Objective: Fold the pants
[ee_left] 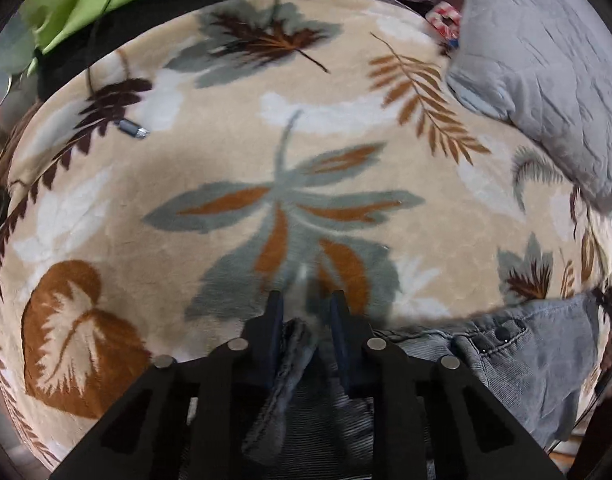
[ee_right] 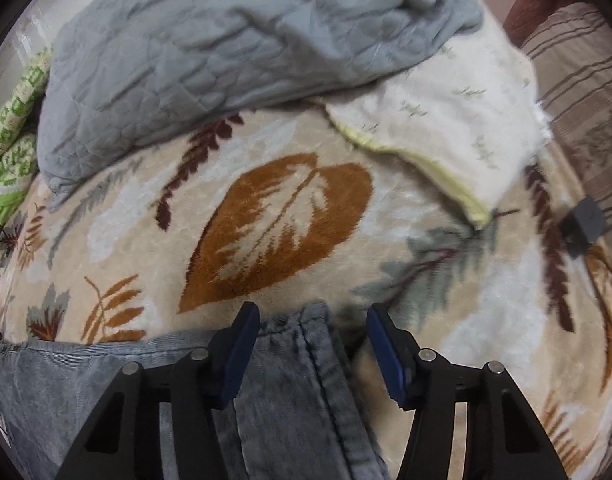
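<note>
Up close in the left wrist view, the left gripper (ee_left: 304, 300) pinches a bunched fold of the grey corduroy pants (ee_left: 518, 356), which spread toward 4 o'clock over the leaf-patterned blanket (ee_left: 210, 148). Over on the right wrist view, the right gripper (ee_right: 313, 320) stands apart, straddling the pants' (ee_right: 290, 380) hem, seam running toward 6 o'clock.

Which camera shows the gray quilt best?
The right wrist view: the gray quilt stretches across the top, with its stitching and near edge plain to see. The left wrist view catches only one part of it at the right edge.
</note>
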